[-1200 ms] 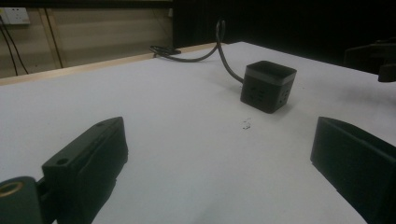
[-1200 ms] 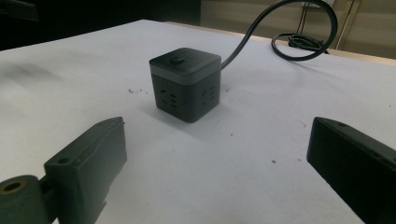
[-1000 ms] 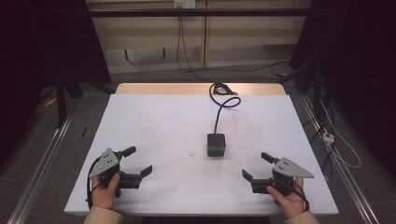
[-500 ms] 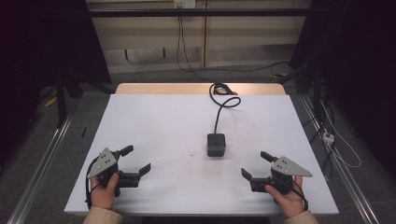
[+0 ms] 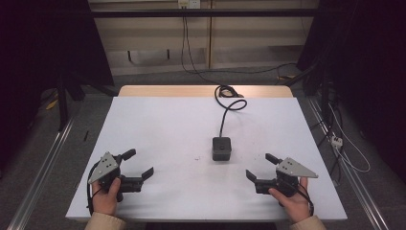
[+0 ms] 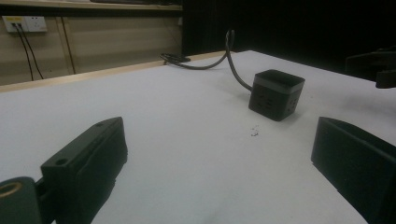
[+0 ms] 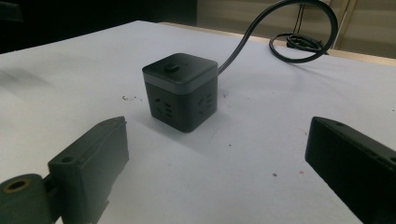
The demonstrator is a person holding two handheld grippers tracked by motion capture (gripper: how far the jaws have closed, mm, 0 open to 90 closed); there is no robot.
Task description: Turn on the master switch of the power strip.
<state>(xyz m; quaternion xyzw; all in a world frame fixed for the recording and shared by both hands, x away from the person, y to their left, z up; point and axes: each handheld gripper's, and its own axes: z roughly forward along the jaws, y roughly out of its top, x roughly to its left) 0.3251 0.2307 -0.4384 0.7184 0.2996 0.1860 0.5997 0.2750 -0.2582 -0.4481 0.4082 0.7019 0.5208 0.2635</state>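
Left gripper: the left gripper (image 5: 137,164) rests low over the near left part of the table, jaws spread wide with nothing between them; in the left gripper view both black jaws frame bare white surface
Right gripper: the right gripper (image 5: 261,167) sits at the near right, jaws likewise parted and holding nothing; in the right gripper view the jaws point almost straight at the cube
Nearest thing: the socket cube (image 5: 221,148), a dark cube-shaped power strip with outlets on its sides and a small button on top (image 7: 171,66), stands upright near the middle of the table, closer to the right gripper than to the left and touched by neither
Cord: its black cable (image 5: 225,111) runs from the cube's far side toward the back edge and curls into a loop there
Surface: the white table (image 5: 163,124) is bare around the cube apart from a few small specks
Step in hand, as judged: the approach to the cube, most likely by the right gripper
How to do it well: bring the jaws in level, centred on two opposite flat sides, below the lighter band near the top; close squarely so the cube does not twist; mind the stiff cable, which may tug the cube as it moves; keep the left gripper clear, or ready to steady the cord
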